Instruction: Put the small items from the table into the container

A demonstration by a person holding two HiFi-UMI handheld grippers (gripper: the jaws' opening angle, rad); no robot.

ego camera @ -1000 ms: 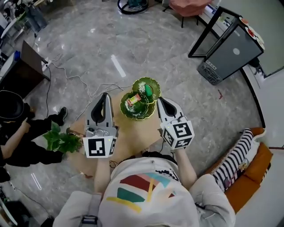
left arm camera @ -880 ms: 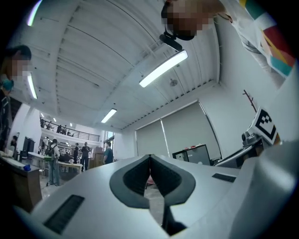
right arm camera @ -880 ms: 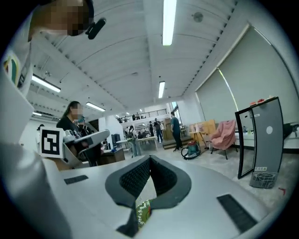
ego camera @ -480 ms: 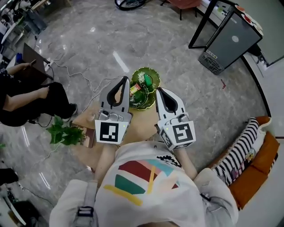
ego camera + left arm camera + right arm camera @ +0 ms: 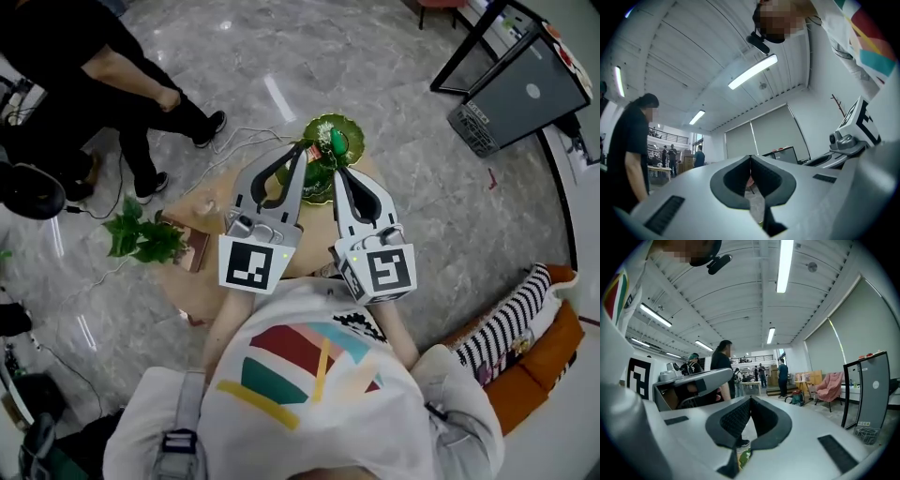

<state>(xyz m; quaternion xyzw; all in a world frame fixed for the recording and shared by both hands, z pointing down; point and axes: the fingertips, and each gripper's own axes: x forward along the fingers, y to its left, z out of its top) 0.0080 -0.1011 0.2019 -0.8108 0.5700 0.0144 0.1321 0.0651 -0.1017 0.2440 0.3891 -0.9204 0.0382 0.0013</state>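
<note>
Left jaws: the left gripper point(image 5: 302, 148) has them shut tight, nothing between them.
Right jaws: the right gripper point(image 5: 337, 172) is pressed together too, and empty.
Task things: the upper green bowl point(image 5: 353, 128), top centre of the head view, carries green and red bits. The lower green bowl point(image 5: 315, 194) sits just below it.
Risk: both grippers crowd side by side over the bowls. A careless dip could clip a rim and tip a bowl off the small desk point(image 5: 315, 236), or knock gripper against gripper.
Hidden: grippers and torso cover most of the desk, so loose items can't be counted. Both gripper views show only room and ceiling.
</note>
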